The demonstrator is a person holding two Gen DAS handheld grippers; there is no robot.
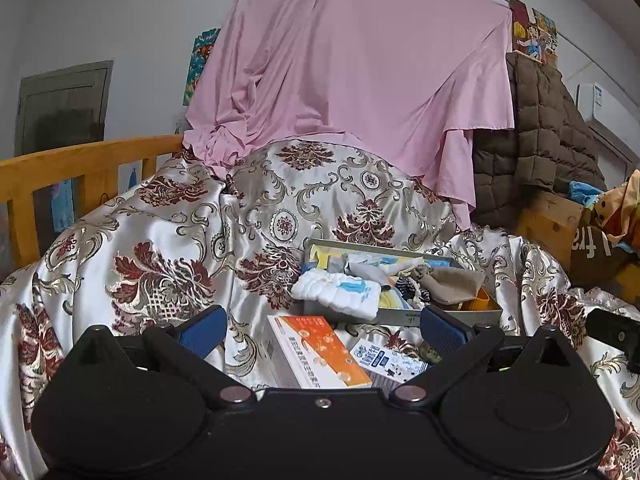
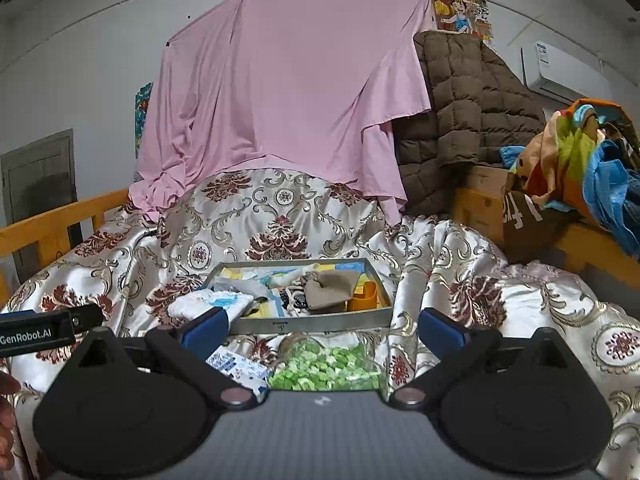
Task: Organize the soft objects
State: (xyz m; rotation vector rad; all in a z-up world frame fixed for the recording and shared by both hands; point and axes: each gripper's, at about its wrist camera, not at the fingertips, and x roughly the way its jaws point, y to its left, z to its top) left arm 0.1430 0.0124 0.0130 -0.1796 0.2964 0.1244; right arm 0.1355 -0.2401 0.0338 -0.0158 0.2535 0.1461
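Note:
A grey tray [image 1: 404,315] [image 2: 316,324] sits on the floral satin bedspread [image 1: 160,240] [image 2: 500,300]. It holds soft items: a white and blue folded cloth [image 1: 338,292] [image 2: 212,304] draped over its left front rim, a tan pouch [image 1: 456,282] [image 2: 330,290], patterned socks and an orange cup [image 2: 362,298]. My left gripper [image 1: 324,330] is open and empty, just in front of the tray. My right gripper [image 2: 324,330] is open and empty, in front of the tray above a bag of green pieces [image 2: 328,368].
An orange and white box [image 1: 316,352] and a small blue and white packet [image 1: 384,358] [image 2: 236,364] lie before the tray. A pink sheet [image 1: 352,80] hangs behind. A brown quilted coat [image 2: 460,120], wooden bed rails [image 1: 80,168] and colourful clothes [image 2: 580,160] flank the bed.

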